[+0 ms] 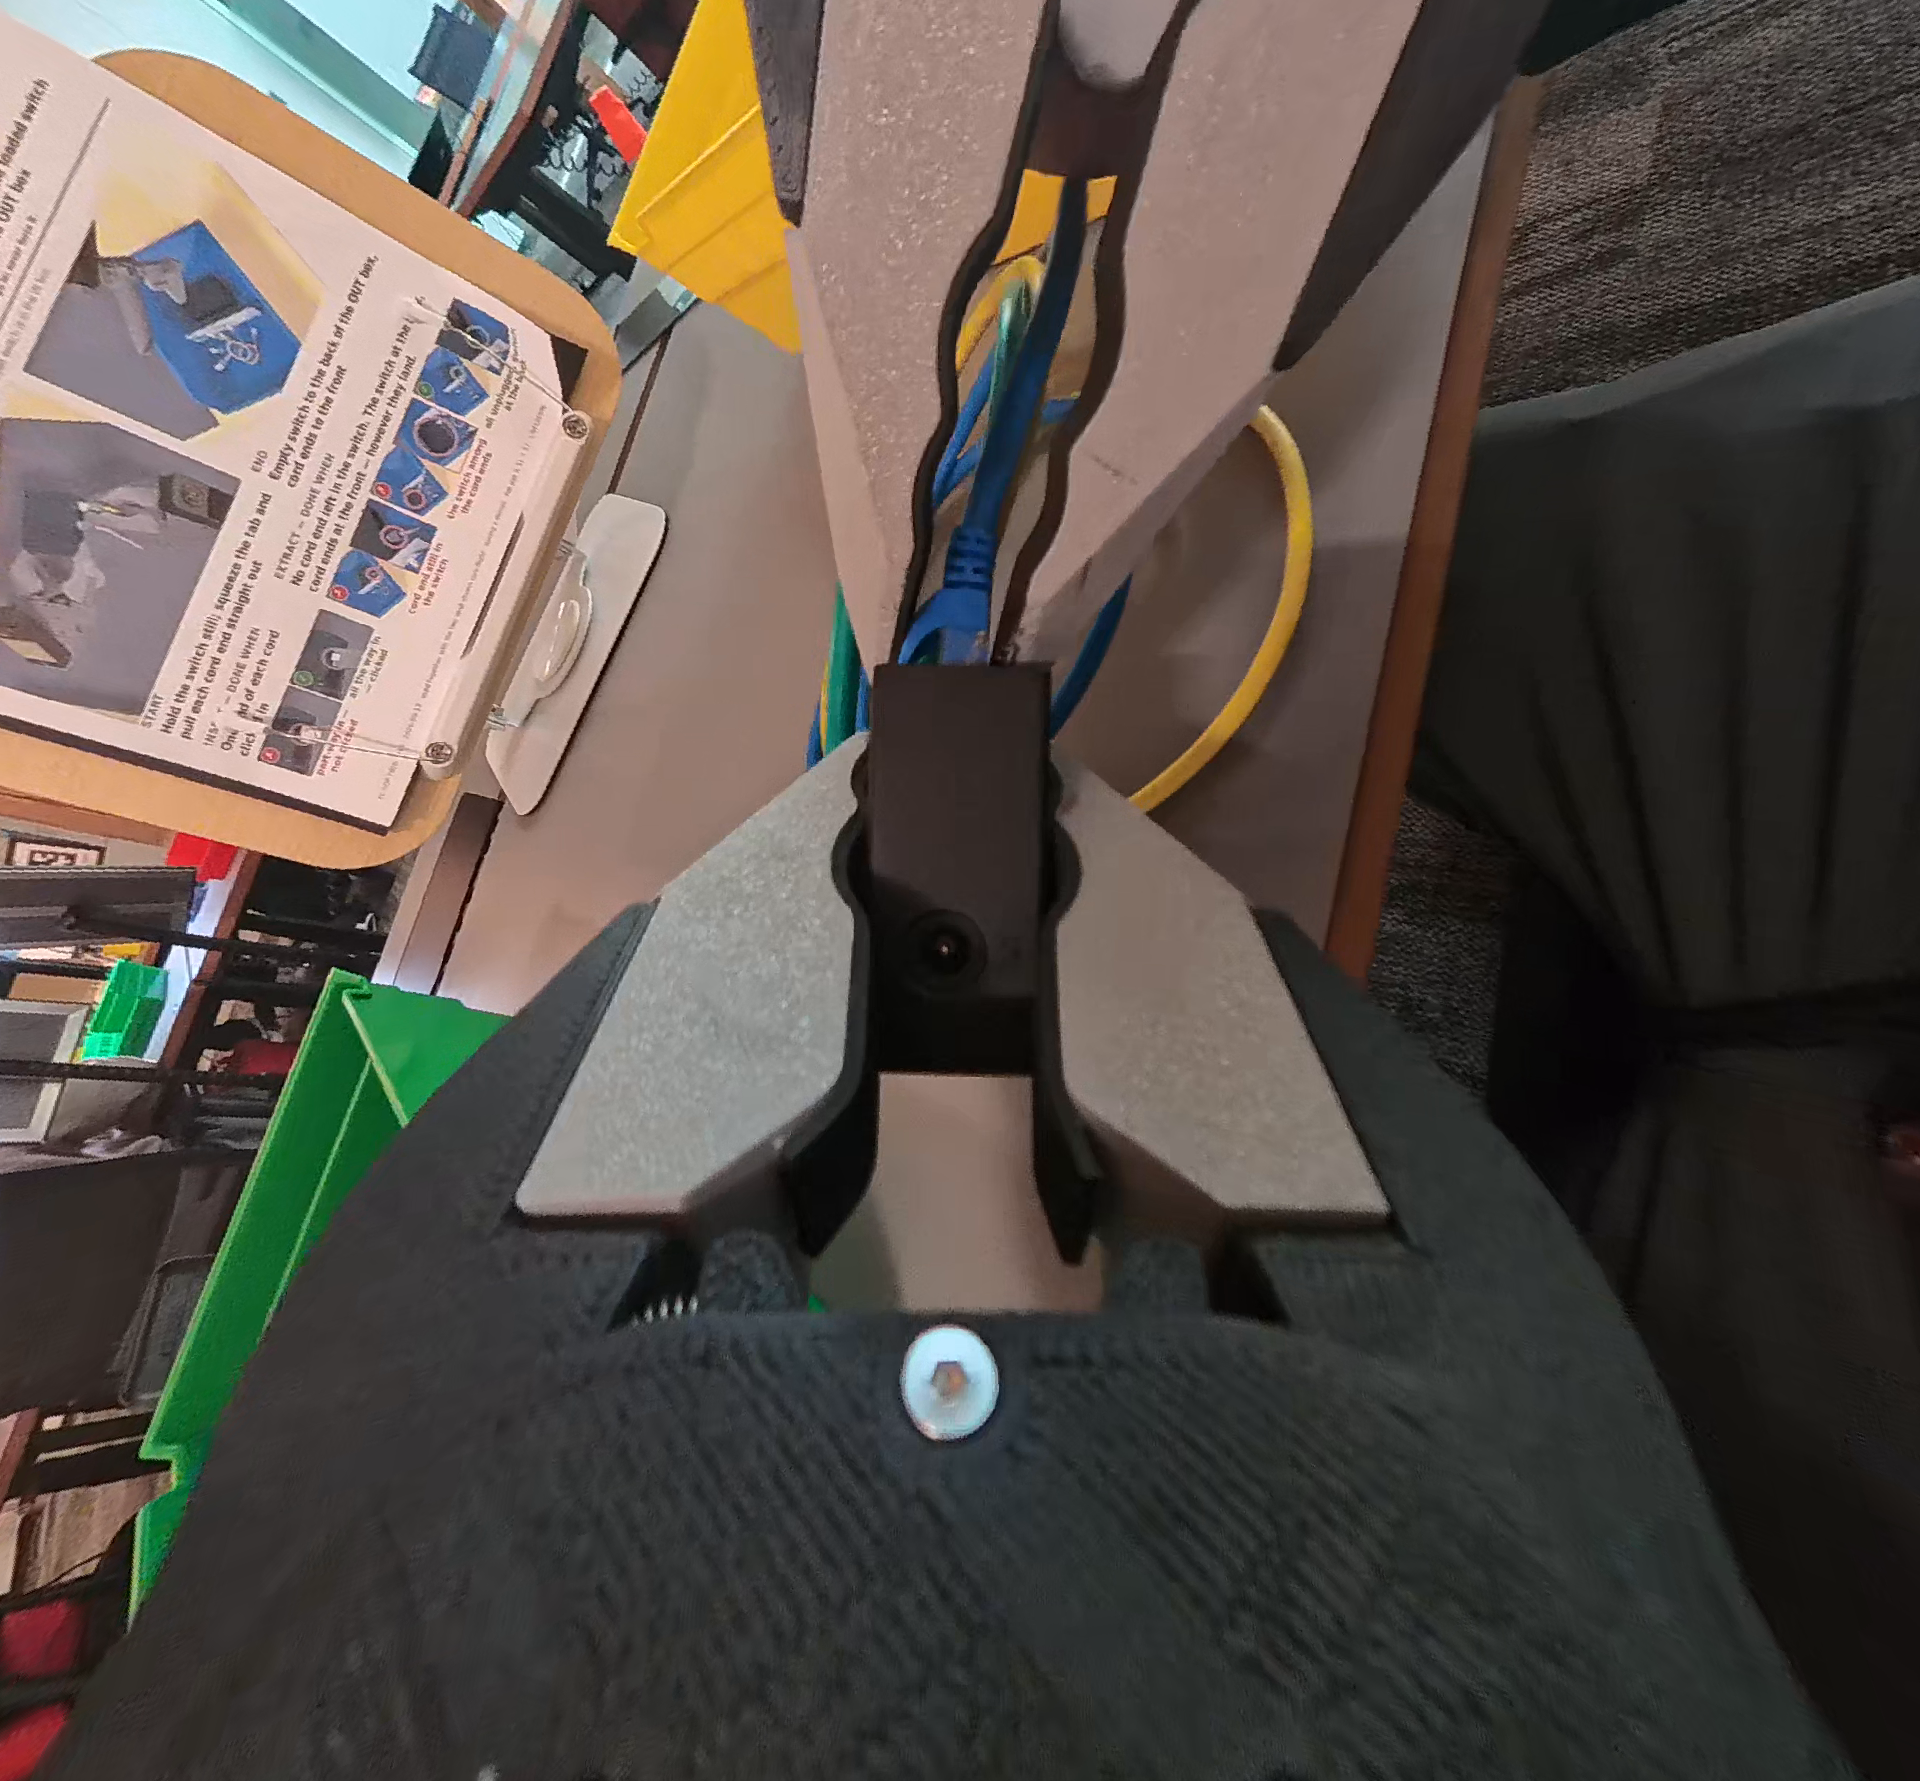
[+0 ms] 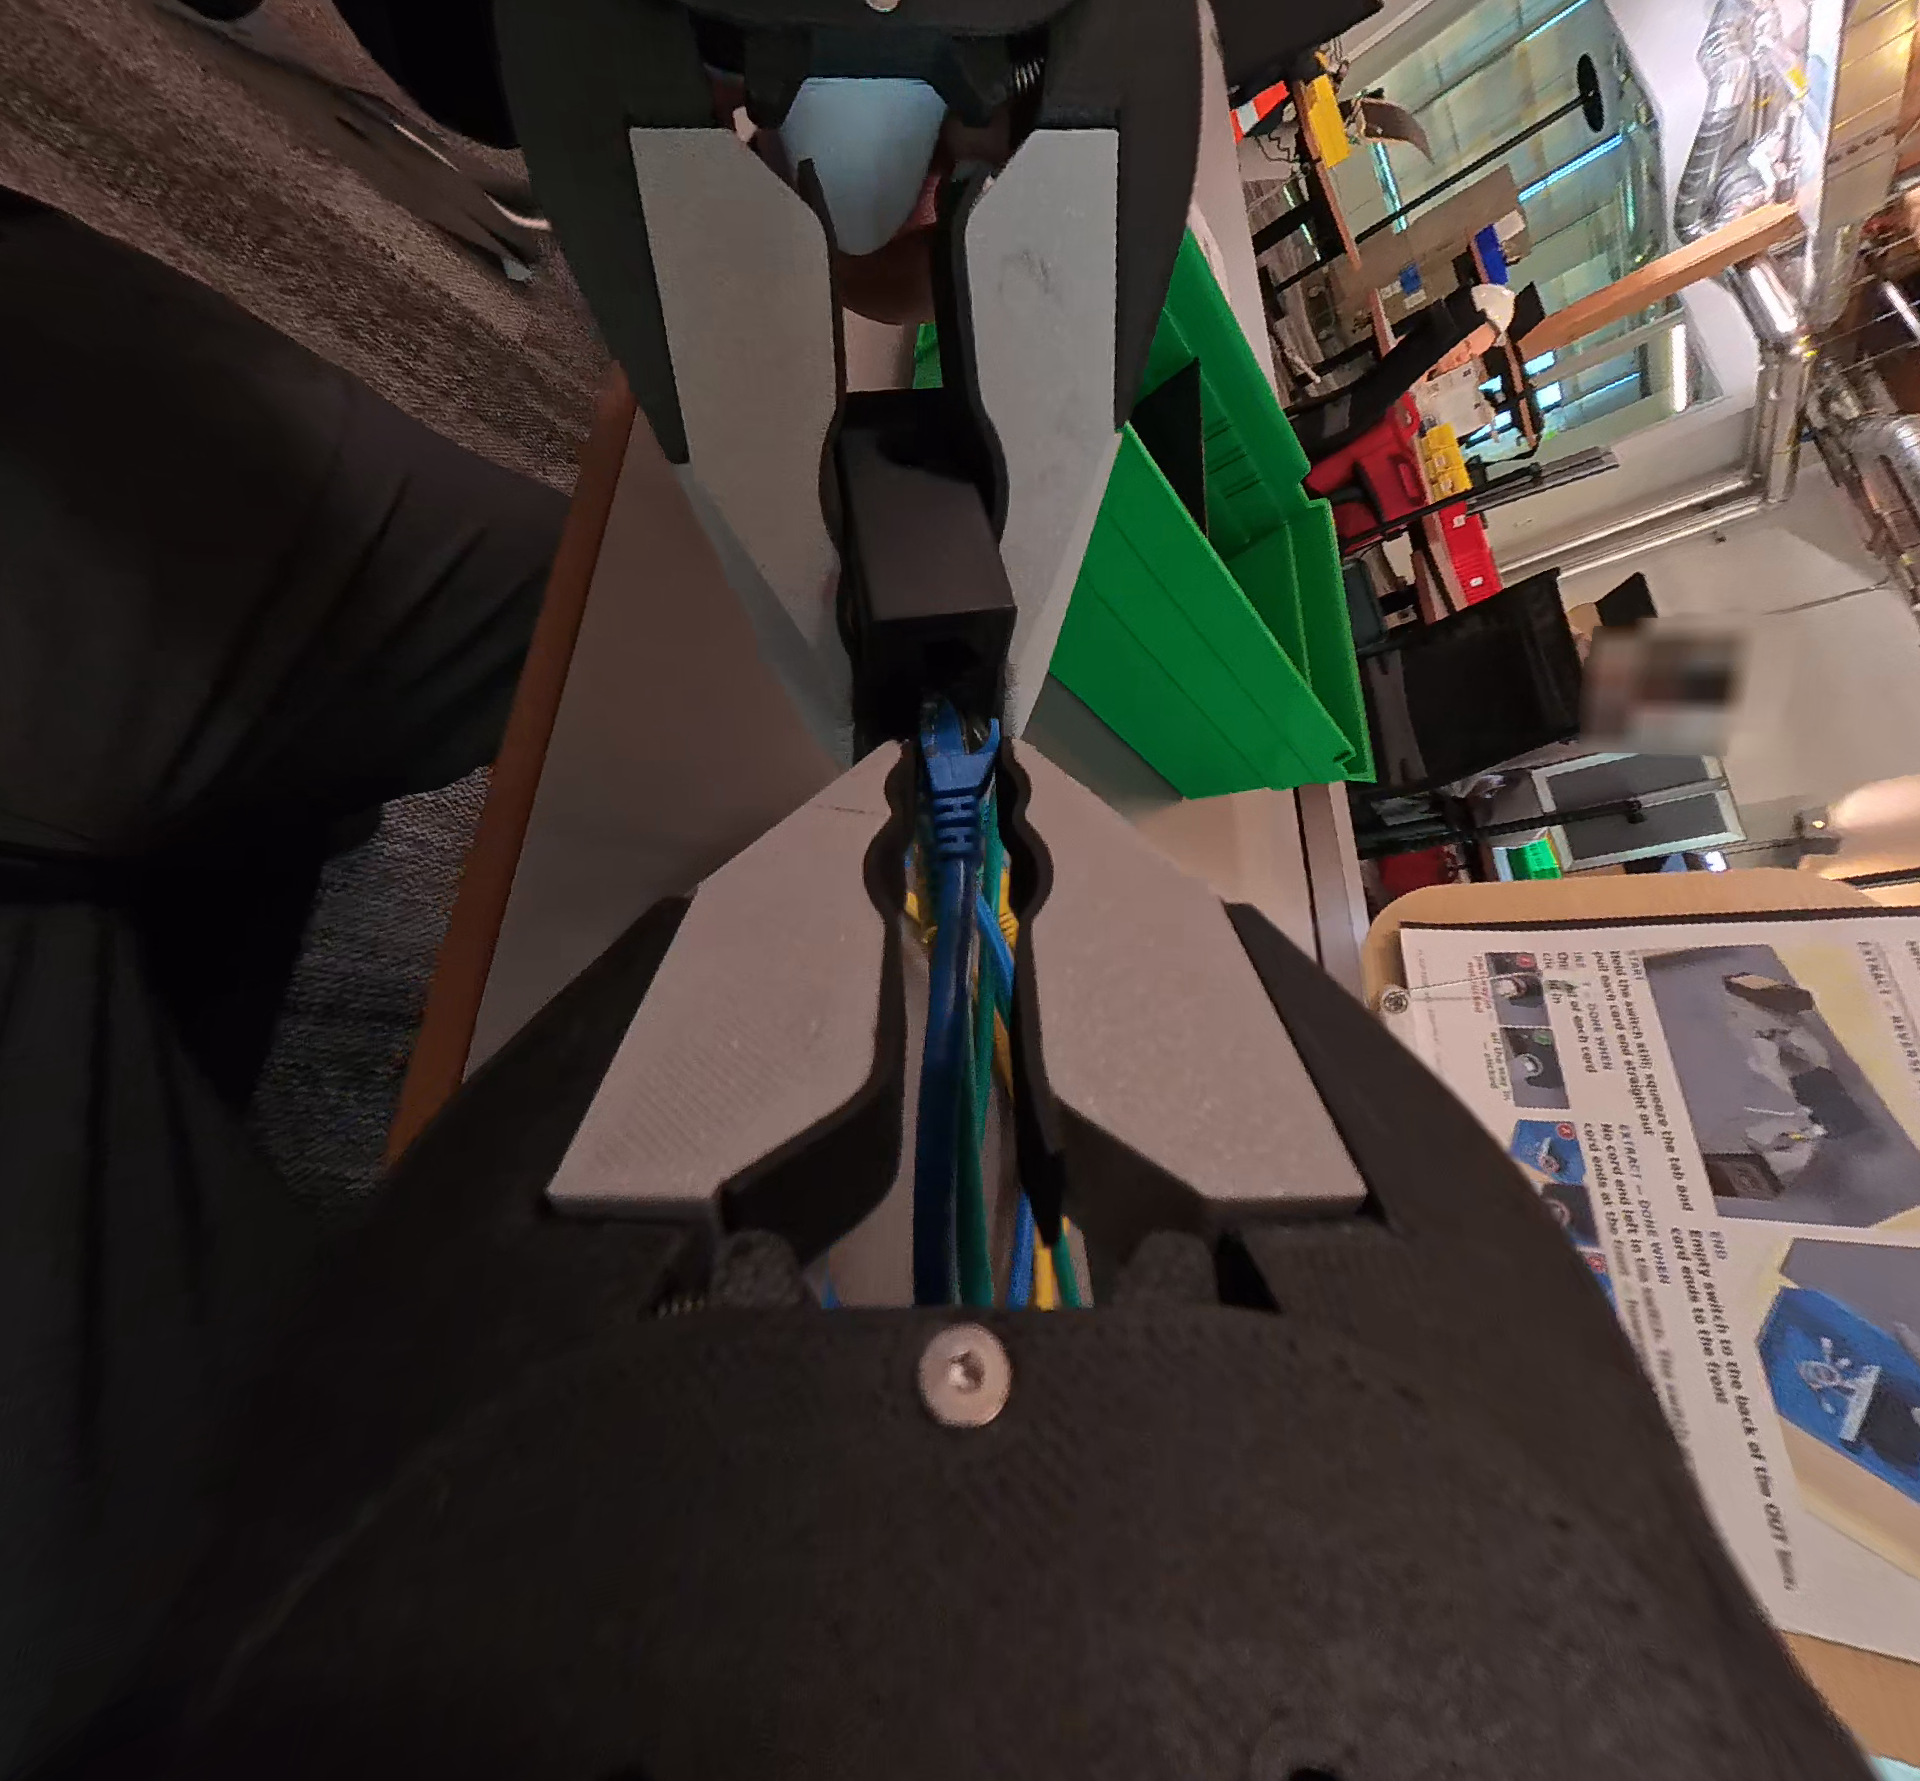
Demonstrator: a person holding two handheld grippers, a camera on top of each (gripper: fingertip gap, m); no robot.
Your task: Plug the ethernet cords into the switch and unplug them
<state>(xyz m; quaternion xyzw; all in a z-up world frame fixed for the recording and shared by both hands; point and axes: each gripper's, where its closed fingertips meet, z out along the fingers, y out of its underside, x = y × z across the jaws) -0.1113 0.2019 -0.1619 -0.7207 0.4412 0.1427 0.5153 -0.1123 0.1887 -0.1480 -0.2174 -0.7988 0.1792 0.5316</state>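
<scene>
the left gripper point(image 1: 956, 796) is clamped on the black switch point(image 1: 956, 827), which stands upright between its grey pads point(image 1: 727, 1004) with a round socket facing the camera. just beyond the switch's far end, a blue cord point(image 1: 971, 578) has its plug at the port; whether it is fully seated cannot be told. facing it tip to tip, the right gripper point(image 1: 977, 526) is pinched narrow around that blue cord. past and below the fingers, a yellow cord point(image 1: 1283, 588) loops over the grey table point(image 1: 707, 588), with a green cord point(image 1: 847, 692) running beside it. to the left lie an instruction sheet point(image 1: 260, 484) on a wooden board, a green bin point(image 1: 312, 1160) nearer and a yellow bin point(image 1: 717, 204) farther off.

from the right wrist view, the right gripper point(image 2: 956, 796) holds the blue cord point(image 2: 951, 827) just behind its plug, more cords hanging between its fingers. straight ahead the switch point(image 2: 925, 578) sits in the left gripper point(image 2: 914, 692). to the right stand the green bin point(image 2: 1195, 588) and the sheet point(image 2: 1662, 1160).
</scene>
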